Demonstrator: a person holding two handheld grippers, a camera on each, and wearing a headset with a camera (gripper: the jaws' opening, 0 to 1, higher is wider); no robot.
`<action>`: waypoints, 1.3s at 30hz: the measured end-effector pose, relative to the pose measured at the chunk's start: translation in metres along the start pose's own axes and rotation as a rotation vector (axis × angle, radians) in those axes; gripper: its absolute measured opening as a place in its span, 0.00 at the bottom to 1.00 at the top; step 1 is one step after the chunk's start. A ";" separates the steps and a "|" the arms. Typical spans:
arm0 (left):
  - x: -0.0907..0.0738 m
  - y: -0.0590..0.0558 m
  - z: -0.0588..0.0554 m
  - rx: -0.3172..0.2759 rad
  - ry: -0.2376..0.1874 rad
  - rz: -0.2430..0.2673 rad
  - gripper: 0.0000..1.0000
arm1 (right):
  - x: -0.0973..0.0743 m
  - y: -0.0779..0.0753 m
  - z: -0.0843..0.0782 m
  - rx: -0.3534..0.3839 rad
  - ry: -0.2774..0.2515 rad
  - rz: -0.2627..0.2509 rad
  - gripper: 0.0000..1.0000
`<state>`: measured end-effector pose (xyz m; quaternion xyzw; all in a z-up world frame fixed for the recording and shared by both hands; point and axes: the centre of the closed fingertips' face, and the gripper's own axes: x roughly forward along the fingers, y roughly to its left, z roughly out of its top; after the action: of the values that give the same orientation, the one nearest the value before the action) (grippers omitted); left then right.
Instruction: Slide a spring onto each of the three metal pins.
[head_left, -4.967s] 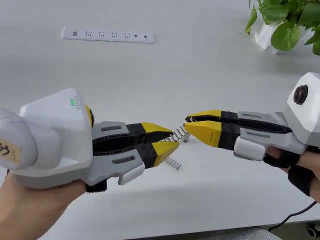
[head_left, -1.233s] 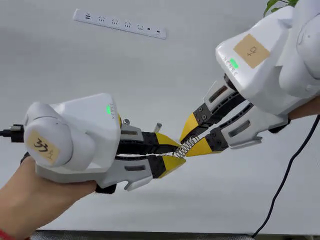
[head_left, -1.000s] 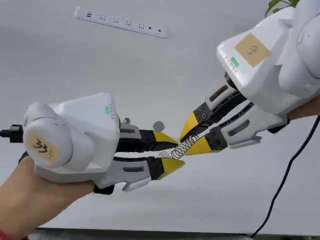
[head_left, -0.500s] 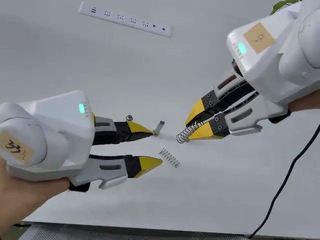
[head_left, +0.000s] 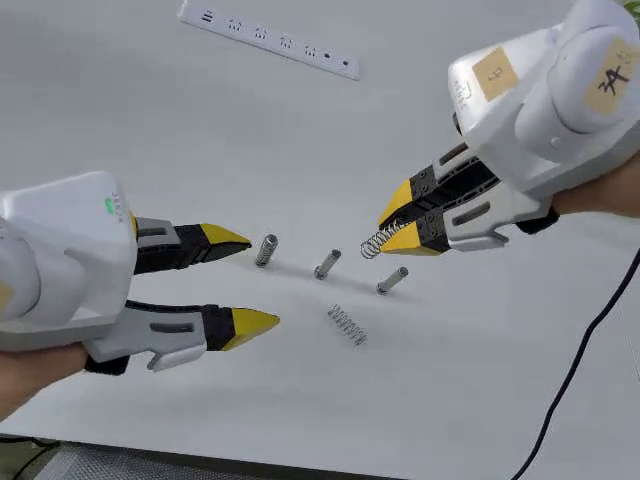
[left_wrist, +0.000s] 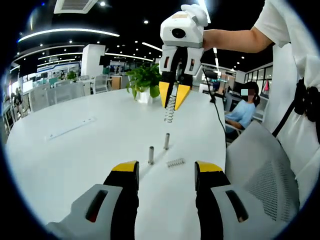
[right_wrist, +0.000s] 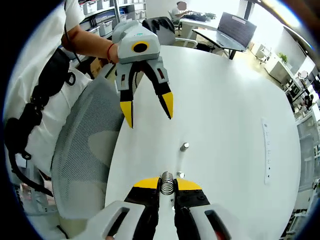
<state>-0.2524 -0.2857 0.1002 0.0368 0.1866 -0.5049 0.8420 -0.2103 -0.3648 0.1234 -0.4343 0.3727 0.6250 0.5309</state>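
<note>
Three short metal pins stand in a row on the white table. The left pin looks ribbed, as if a spring sits on it. The middle pin and the right pin are bare. A loose spring lies just in front of them. My right gripper hovers above the pins, shut on another spring that hangs from its tips, also seen in the right gripper view. My left gripper stands open to the left of the pins, holding nothing.
A white power strip lies at the far side of the table. A black cable trails down at the right. A potted plant stands at the table's far end, and a mesh chair is by the table edge.
The left gripper has opened and drawn back to the left, away from the spring both grippers met at. The right gripper keeps that spring and has lifted slightly.
</note>
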 end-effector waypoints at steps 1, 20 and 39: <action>0.000 0.001 -0.002 0.002 0.005 0.002 0.44 | 0.002 -0.002 -0.001 0.005 0.005 -0.002 0.07; 0.001 0.010 -0.021 -0.039 0.023 0.013 0.66 | 0.053 -0.028 -0.018 0.079 0.058 -0.009 0.06; 0.005 0.005 -0.027 -0.056 0.023 -0.005 0.70 | 0.069 -0.024 -0.024 0.091 0.087 0.016 0.06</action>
<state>-0.2531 -0.2806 0.0728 0.0184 0.2106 -0.5011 0.8392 -0.1874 -0.3599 0.0505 -0.4336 0.4270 0.5921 0.5283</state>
